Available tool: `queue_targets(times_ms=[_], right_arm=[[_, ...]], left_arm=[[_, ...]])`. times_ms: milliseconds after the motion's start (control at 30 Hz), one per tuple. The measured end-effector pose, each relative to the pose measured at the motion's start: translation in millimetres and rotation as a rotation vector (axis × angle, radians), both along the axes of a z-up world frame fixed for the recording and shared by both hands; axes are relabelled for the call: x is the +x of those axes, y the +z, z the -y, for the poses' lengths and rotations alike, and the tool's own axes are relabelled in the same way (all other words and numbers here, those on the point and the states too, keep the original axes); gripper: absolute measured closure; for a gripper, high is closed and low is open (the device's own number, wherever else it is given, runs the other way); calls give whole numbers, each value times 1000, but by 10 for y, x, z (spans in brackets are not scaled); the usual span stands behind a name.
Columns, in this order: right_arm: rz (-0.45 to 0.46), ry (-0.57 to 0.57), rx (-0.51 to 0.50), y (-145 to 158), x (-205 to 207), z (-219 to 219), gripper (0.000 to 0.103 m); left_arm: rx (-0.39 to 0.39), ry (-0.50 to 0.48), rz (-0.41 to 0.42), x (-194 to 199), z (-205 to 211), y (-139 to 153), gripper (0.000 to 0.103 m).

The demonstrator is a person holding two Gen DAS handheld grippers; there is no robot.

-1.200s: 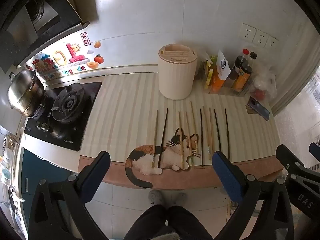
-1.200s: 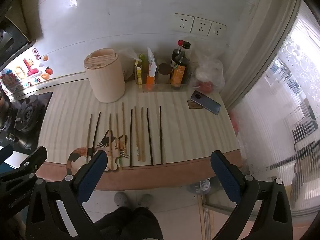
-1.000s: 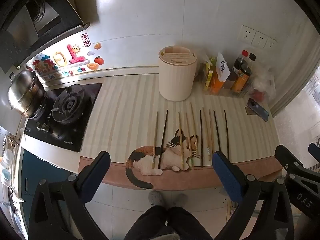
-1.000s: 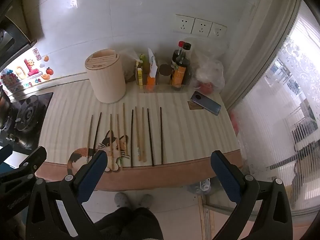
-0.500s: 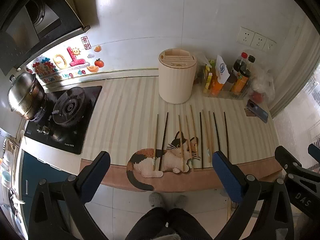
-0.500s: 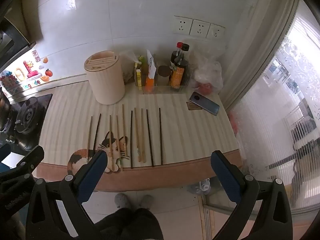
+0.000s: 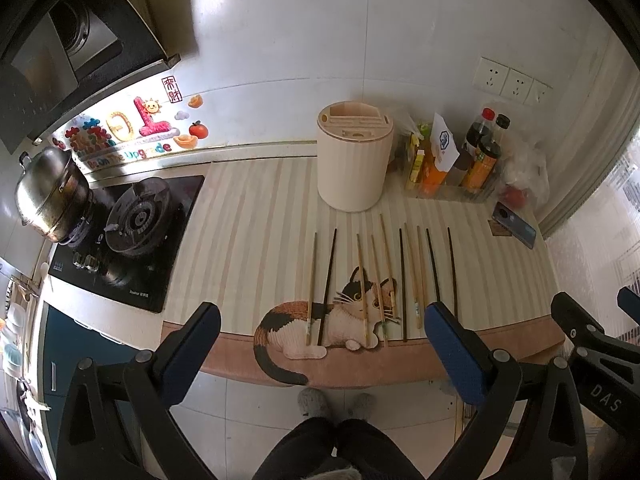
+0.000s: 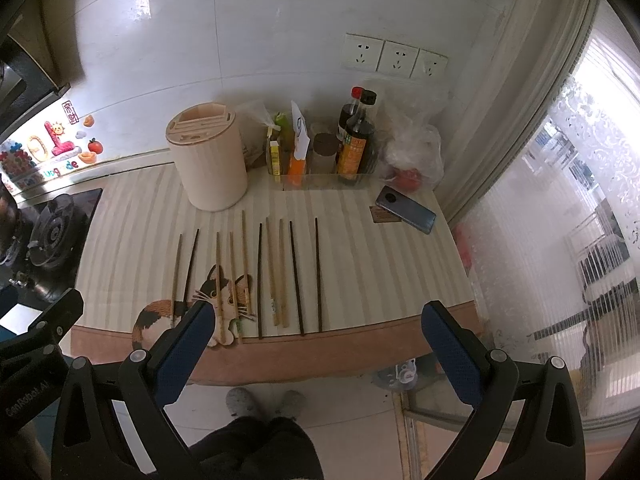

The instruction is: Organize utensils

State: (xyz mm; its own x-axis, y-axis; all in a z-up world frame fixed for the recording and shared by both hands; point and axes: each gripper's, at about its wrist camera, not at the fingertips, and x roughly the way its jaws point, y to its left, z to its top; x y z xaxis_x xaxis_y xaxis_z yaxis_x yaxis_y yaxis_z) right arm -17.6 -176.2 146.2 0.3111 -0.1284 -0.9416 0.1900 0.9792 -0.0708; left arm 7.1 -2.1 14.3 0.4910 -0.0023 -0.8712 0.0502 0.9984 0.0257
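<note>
Nearest, left tool point(image 7: 318, 338) and right tool point(image 8: 318, 338) both spread wide, blue pads point(image 7: 452, 350) far apart, nothing between the jaws, held out over the floor short of the tabletop point(image 7: 248, 248) edge. Below them, dark trousers and grey slippers point(image 8: 264, 402) on pale floor tiles.

Next, along the tabletop's front strip, a cat-print mat point(image 7: 316, 328) hanging its tail over the edge. Across and beside it, ten chopsticks point(image 8: 260, 276) laid out roughly parallel, tips pointing toward the wall, none stacked: light wooden ones point(image 7: 362, 284) mixed with dark ones point(image 7: 452, 272), the leftmost pair point(image 7: 320, 284) lying on the cat's back, the rightmost two dark sticks point(image 8: 306, 274) on bare striped surface.

Further back, just beyond the sticks' far ends, a cream cylindrical utensil holder point(image 7: 354, 158) standing upright, slotted lid on top, apart from the chopsticks. To its right, a clear tray of sauce bottles point(image 8: 356, 138) and packets against the wall, a plastic bag point(image 8: 416, 148), and a phone point(image 8: 406, 209) lying flat. Off to the left, a gas hob point(image 7: 128, 232) with a steel pot point(image 7: 50, 194). Farthest, white wall tiles with three sockets point(image 8: 394, 60) and colourful stickers point(image 7: 128, 130).
</note>
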Motion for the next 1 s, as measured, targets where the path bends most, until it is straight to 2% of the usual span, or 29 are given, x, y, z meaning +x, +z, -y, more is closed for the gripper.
queue_targets(times_ms=[1000], right_arm=[[23, -4, -12, 73, -24, 5, 0]], left_arm=[[-8, 0, 4, 33, 0, 29, 0]])
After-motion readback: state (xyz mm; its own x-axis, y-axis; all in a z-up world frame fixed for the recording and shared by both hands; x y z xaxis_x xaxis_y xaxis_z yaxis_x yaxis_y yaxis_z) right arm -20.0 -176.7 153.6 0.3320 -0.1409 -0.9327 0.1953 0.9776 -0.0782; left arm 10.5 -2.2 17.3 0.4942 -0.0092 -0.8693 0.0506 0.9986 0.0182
